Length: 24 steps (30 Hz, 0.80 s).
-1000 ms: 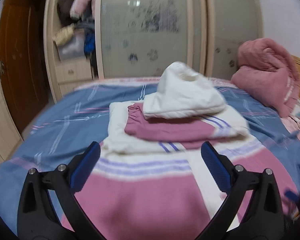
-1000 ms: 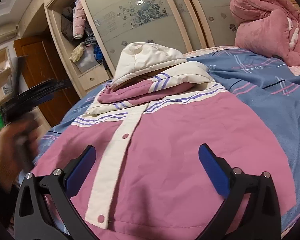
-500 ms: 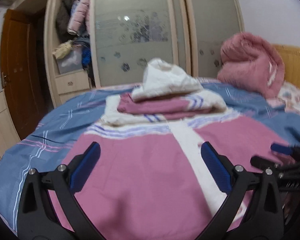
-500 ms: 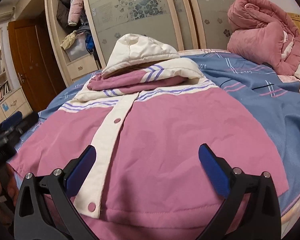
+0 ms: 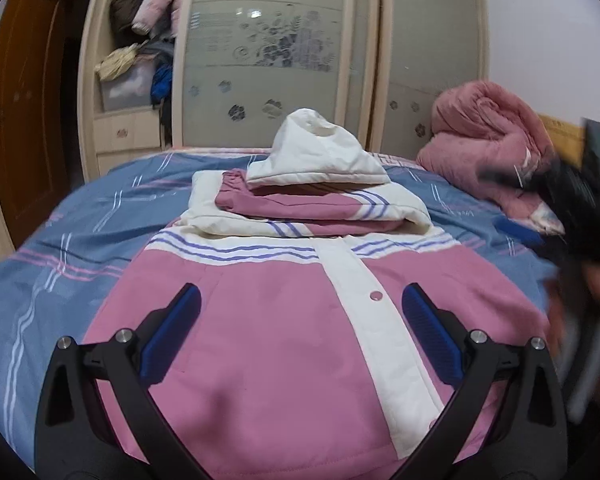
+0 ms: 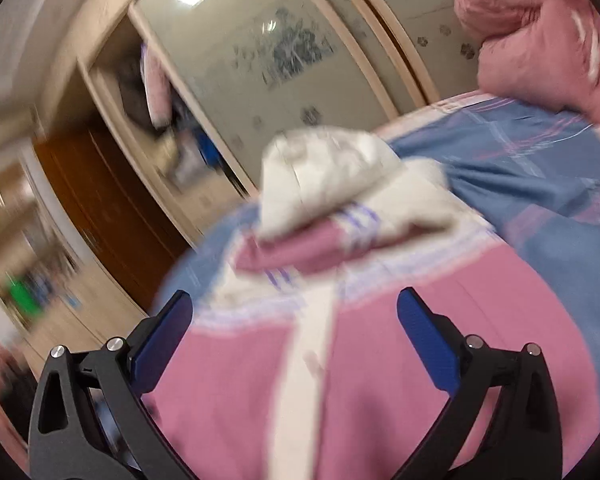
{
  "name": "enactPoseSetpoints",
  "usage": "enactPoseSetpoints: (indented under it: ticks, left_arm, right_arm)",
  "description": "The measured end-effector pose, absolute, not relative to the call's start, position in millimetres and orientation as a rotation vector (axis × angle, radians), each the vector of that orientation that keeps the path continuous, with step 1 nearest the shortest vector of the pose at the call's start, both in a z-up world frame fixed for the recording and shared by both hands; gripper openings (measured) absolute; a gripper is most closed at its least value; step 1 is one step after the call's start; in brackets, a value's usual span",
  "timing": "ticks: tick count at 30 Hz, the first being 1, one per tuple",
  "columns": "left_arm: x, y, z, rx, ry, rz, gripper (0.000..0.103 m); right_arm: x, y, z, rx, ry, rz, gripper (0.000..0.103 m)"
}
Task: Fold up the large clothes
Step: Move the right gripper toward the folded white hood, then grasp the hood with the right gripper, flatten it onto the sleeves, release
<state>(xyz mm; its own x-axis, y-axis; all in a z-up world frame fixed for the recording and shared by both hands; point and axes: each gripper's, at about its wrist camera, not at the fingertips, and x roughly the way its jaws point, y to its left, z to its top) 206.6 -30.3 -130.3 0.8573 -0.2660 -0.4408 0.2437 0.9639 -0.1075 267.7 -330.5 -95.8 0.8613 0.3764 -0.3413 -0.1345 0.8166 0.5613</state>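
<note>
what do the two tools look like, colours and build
Both match: the left tool and right tool each have two black, skeletal plastic arms with triangular cut-outs and silver bolt heads at the joints. Each arm ends in a flat, ribbed blue pad. No cables or markings show.

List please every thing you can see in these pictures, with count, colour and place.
Pink padded jacket with white button strip: one, pink and white with purple stripes, flat on the bed, sleeves folded across the chest.
White hood: one, on the folded sleeves.
Blue plaid bed sheet: one, covering the bed.
Rolled pink quilt: one, far right on the bed.
Cream wardrobe with frosted sliding doors: one, behind the bed; left section open, clothes inside.
Brown wooden door: one, far left.
Left tool: black, blue pads, open above the jacket.
Right tool: same colours, open, blurred view.
</note>
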Motion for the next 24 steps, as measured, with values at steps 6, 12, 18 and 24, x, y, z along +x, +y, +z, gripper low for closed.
enactPoseSetpoints:
  ticks: [6,12,18,24]
  left_arm:
    - [220.9,-16.9,-132.7,-0.093,0.499,-0.231,0.101]
    - [229.1,-5.4,-132.4,-0.106,0.509,-0.211,0.101]
    - [235.1,5.7,-134.5,-0.117,0.521,-0.192,0.101]
    - [238.9,16.2,-136.8,-0.131,0.54,-0.174,0.101]
  right_arm:
    - [412.9,-353.6,-117.6,0.86,0.525,0.363,0.083]
    - [502.0,-353.3,-170.4,1.039,0.621,0.282,0.08]
    - [541.0,-351.6,-200.4,1.138,0.602,0.222,0.019]
    - [509.9,-301.7,-163.8,1.034,0.561,0.304,0.012]
